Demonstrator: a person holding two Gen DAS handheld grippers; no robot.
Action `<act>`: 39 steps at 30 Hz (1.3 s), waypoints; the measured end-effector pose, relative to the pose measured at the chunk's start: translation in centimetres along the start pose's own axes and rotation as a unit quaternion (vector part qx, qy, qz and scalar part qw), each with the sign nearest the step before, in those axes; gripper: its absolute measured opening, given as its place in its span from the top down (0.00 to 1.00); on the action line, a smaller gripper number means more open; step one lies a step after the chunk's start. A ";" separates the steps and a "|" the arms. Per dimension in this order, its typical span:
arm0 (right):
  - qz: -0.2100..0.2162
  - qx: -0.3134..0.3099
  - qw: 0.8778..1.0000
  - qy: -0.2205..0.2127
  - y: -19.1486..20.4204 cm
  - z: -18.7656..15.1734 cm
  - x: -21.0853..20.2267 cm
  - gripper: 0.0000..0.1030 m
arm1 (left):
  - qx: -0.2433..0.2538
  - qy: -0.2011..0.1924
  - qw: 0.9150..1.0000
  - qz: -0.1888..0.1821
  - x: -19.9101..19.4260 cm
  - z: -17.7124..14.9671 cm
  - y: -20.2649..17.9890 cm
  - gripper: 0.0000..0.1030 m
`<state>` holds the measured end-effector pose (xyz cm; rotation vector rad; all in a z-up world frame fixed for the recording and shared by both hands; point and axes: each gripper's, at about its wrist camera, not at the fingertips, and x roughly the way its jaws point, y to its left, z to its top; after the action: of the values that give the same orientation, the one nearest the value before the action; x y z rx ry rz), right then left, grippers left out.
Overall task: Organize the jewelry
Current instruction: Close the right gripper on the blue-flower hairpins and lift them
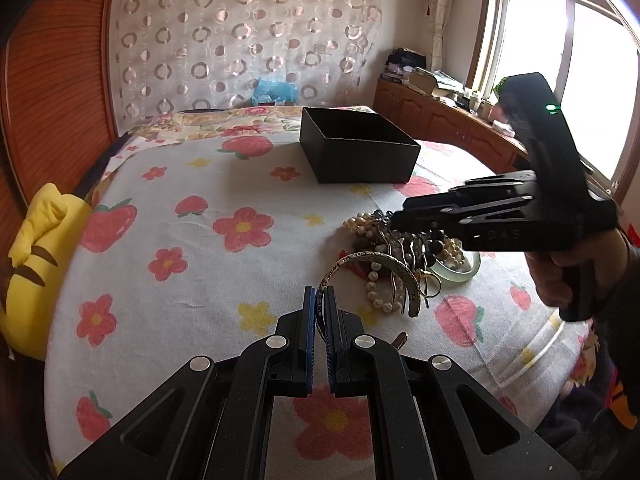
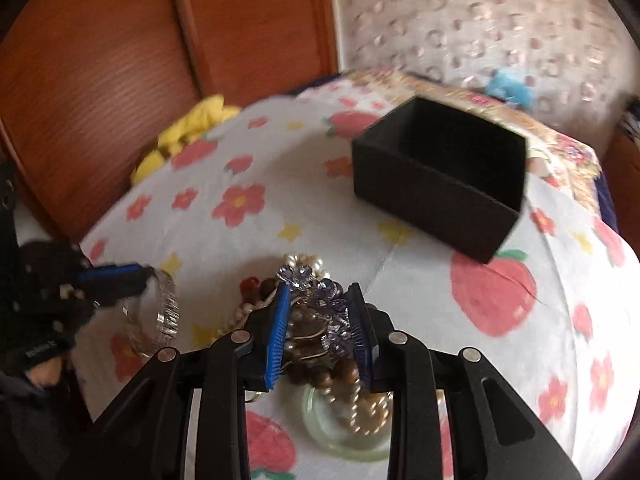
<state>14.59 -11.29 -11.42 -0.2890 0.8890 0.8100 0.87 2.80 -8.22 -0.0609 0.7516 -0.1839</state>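
Note:
A pile of jewelry (image 1: 404,252) lies on the flowered bedspread: pearl strands, brown beads, a purple crystal piece (image 2: 320,296) and a pale green jade bangle (image 1: 460,270). My left gripper (image 1: 319,312) is shut on the rim of a gold engraved bangle (image 1: 384,268) at the pile's near edge; it also shows in the right wrist view (image 2: 164,304). My right gripper (image 2: 320,332) is open, its blue pads either side of the purple piece and brown beads, just above the pile. An open black box (image 1: 360,148) stands farther back on the bed.
A yellow plush cushion (image 1: 40,264) lies at the bed's left edge by the wooden headboard (image 1: 52,92). A patterned curtain (image 1: 248,36) hangs behind. A wooden cabinet (image 1: 440,116) with clutter stands under the window at the right.

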 end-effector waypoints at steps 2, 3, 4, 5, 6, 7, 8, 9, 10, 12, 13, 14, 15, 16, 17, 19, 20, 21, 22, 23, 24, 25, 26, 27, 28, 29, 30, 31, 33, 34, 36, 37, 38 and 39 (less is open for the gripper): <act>0.018 -0.012 1.000 0.019 -0.3 0.3 0.8 0.57 | -0.001 0.000 1.000 0.000 0.0 -0.1 0.1 0.96; 0.025 -0.015 0.999 0.023 -0.5 0.5 1.0 0.56 | -0.002 0.000 1.000 0.000 0.0 0.0 0.1 0.96; 0.032 -0.014 0.999 0.027 -0.5 0.7 1.1 0.56 | -0.002 0.001 1.000 -0.001 0.1 0.0 0.0 0.96; 0.041 -0.011 0.999 0.032 -0.7 0.8 1.3 0.55 | -0.001 0.001 1.000 -0.002 0.1 -0.1 0.0 0.96; 0.047 -0.010 0.998 0.035 -0.8 0.9 1.4 0.54 | 0.000 0.001 1.000 -0.002 0.1 -0.1 -0.1 0.96; 0.057 -0.010 0.998 0.039 -0.8 1.0 1.6 0.54 | 0.001 0.002 1.000 -0.003 0.1 -0.1 -0.2 0.96; 0.060 -0.012 0.997 0.039 -0.8 1.0 1.6 0.54 | 0.002 0.002 1.000 -0.004 0.1 -0.1 -0.2 0.96; 0.063 -0.014 0.997 0.040 -0.8 1.0 1.7 0.56 | 0.003 0.001 1.000 -0.004 0.1 -0.1 -0.3 0.96; 0.066 -0.015 0.997 0.041 -0.8 1.0 1.7 0.59 | 0.004 0.001 1.000 -0.004 0.1 0.0 -0.4 0.96; 0.069 -0.021 0.996 0.042 -0.7 1.1 1.7 0.60 | 0.003 0.001 1.000 -0.004 0.0 0.0 -0.4 0.96; 0.068 -0.024 0.997 0.041 -0.6 1.0 1.6 0.60 | 0.003 0.000 1.000 -0.003 0.0 0.0 -0.4 0.96; 0.066 -0.023 0.997 0.039 -0.6 0.9 1.5 0.60 | 0.002 0.000 1.000 -0.003 0.0 0.0 -0.4 0.96; 0.062 -0.022 0.997 0.036 -0.5 0.9 1.3 0.60 | 0.002 0.000 1.000 -0.003 0.0 0.0 -0.4 0.96; 0.056 -0.021 0.998 0.030 -0.5 0.8 1.2 0.60 | 0.002 0.000 1.000 -0.003 0.0 0.0 -0.3 0.96; 0.046 -0.021 0.998 0.022 -0.4 0.8 0.8 0.60 | 0.002 0.000 1.000 -0.002 0.0 0.0 -0.3 0.96; 0.013 -0.027 1.000 0.004 -0.1 0.8 -0.2 0.60 | 0.002 -0.001 1.000 -0.002 -0.1 0.1 -0.3 0.96; -0.011 -0.030 0.999 -0.009 0.0 0.9 -0.8 0.60 | 0.002 -0.001 1.000 -0.002 0.0 0.0 -0.3 0.96; -0.036 -0.031 0.999 -0.023 0.0 1.0 -1.5 0.60 | 0.002 -0.001 1.000 -0.003 0.0 0.0 -0.3 0.96; -0.057 -0.033 0.997 -0.033 0.0 1.1 -1.9 0.60 | 0.002 -0.001 1.000 -0.003 -0.1 0.0 -0.3 0.96; -0.088 -0.039 0.994 -0.045 -0.1 1.2 -2.4 0.60 | 0.002 -0.001 1.000 -0.003 -0.1 0.0 -0.3 0.96; -0.115 -0.042 0.991 -0.056 -0.2 1.3 -2.7 0.60 | 0.003 -0.001 1.000 -0.003 -0.1 0.0 -0.3 0.96; -0.136 -0.043 0.988 -0.063 -0.4 1.3 -2.9 0.60 | 0.004 -0.001 1.000 -0.004 0.0 0.1 -0.3 0.96; -0.163 -0.045 0.983 -0.071 -0.6 1.4 -3.1 0.61 | 0.005 -0.001 1.000 -0.004 -0.1 0.1 -0.3 0.96; -0.182 -0.047 0.979 -0.077 -0.8 1.4 -3.3 0.62 | 0.005 -0.001 1.000 -0.004 -0.1 0.1 -0.4 0.96; -0.190 -0.047 0.977 -0.081 -1.2 1.5 -3.4 0.65 | 0.005 -0.002 1.000 -0.004 -0.1 0.2 -0.3 0.96; -0.198 -0.042 0.976 -0.085 -1.6 1.5 -3.5 0.68 | 0.005 -0.001 1.000 -0.003 -0.1 0.1 -0.3 0.96; -0.209 -0.039 0.973 -0.090 -1.9 1.4 -3.7 0.76 | 0.004 -0.002 1.000 -0.002 -0.1 0.2 -0.3 0.96; -0.215 -0.039 0.971 -0.095 -2.0 1.4 -4.0 0.77 | 0.004 -0.002 1.000 -0.002 -0.1 0.2 -0.4 0.96; -0.200 -0.036 0.974 -0.101 -2.2 1.3 -4.6 0.87 | 0.003 -0.002 1.000 -0.001 -0.1 0.3 -0.4 0.96; -0.185 -0.033 0.977 -0.099 -2.3 1.2 -4.8 0.94 | 0.004 -0.002 1.000 -0.002 -0.1 0.3 -0.4 0.96; -0.169 -0.031 0.981 -0.094 -2.3 1.1 -5.0 0.94 | 0.005 -0.002 1.000 -0.003 -0.1 0.3 -0.4 0.96; -0.161 -0.030 0.982 -0.090 -2.5 1.0 -5.0 0.94 | 0.005 -0.002 1.000 -0.003 -0.1 0.3 -0.4 0.96; -0.159 -0.026 0.983 -0.084 -2.8 0.9 -5.0 0.94 | 0.006 -0.002 1.000 -0.004 -0.2 0.3 -0.4 0.96; -0.161 -0.019 0.984 -0.081 -3.1 0.8 -4.9 0.94 | 0.007 -0.002 1.000 -0.004 -0.2 0.4 -0.5 0.96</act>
<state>15.55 -15.37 -7.40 -0.3838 0.6535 0.5421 0.92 2.38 -7.77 -0.0511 0.7454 -0.1963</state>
